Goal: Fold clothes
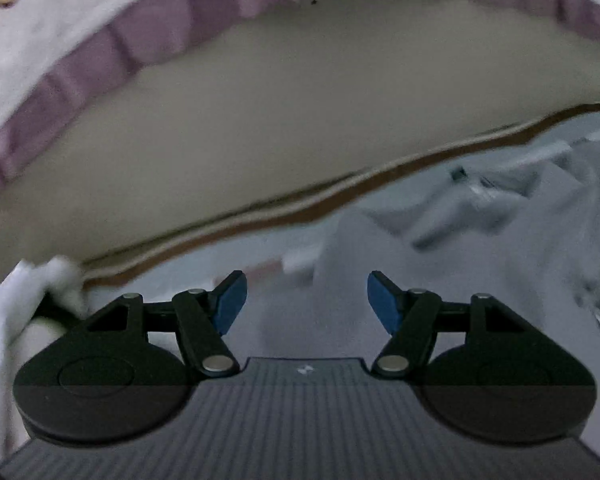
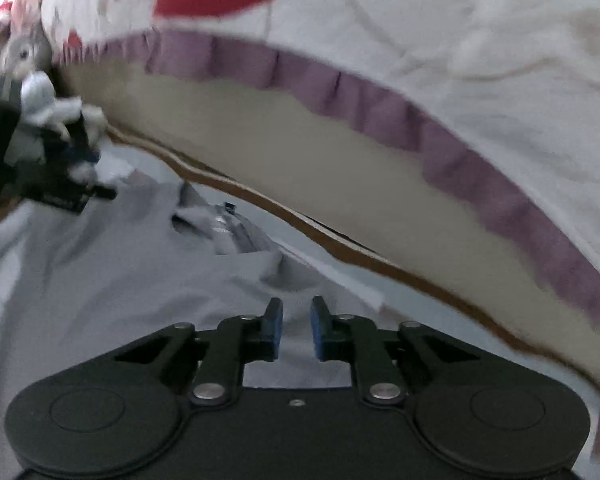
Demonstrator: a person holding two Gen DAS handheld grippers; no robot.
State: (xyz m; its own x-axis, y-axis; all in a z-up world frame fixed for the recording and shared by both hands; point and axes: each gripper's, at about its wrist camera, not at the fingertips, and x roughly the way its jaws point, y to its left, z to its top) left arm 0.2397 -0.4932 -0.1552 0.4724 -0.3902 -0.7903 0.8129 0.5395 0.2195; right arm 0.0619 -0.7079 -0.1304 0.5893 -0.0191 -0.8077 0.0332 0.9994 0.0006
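The left gripper (image 1: pixel 303 300) has matte black linkage arms pinned with round silver rivets, two large black teardrop-shaped housings each embossed with a shallow circle, and flat blue pads on its fingertips (image 1: pixel 231 300). Behind them sits a grey ribbed body plate bearing a small white mark near its front edge. The right gripper (image 2: pixel 296 330) is built alike: black linkage arms, silver rivets, twin black teardrop housings with embossed circles, and blue rubbery pads (image 2: pixel 318 334) backed in black. Its body plate is plain black with one small silver screw at the centre of the front edge.
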